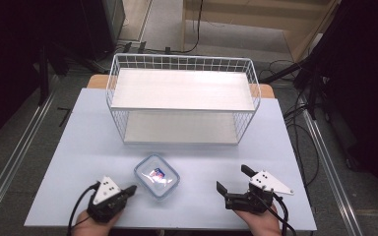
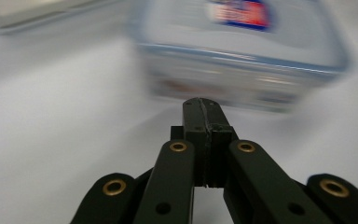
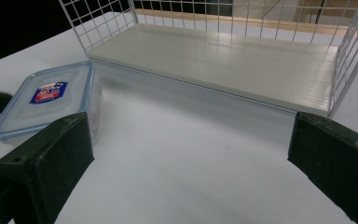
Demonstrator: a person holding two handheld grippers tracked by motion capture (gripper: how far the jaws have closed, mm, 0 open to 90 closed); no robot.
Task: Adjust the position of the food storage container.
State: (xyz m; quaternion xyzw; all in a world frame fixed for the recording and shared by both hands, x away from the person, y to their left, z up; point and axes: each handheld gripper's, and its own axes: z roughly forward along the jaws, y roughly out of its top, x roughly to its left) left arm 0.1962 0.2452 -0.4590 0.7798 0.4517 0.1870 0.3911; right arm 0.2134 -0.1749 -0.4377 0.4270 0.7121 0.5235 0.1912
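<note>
One clear plastic lidded food container with a blue rim and a red-and-blue label (image 1: 156, 177) sits on the pale blue tabletop (image 1: 69, 162) near the front edge, a bit left of centre; nothing holds it. One left gripper (image 1: 129, 189), black, jaws pressed together with nothing between them, tips pointing at the container's left side, just beside it; in the left gripper view the container (image 2: 242, 51) is blurred just past the shut tips. One right gripper (image 1: 231, 179), black, jaws spread wide and empty, near the front edge right of centre, well apart from the container. One white wire basket rack with two white shelf boards (image 1: 182, 93) stands at the back edge, spanning the middle. Bare tabletop lies between rack and container, also between container and right gripper, and toward both side edges. Beyond the table: grey floor, cables, a metal rail along each side, dark surroundings.
</note>
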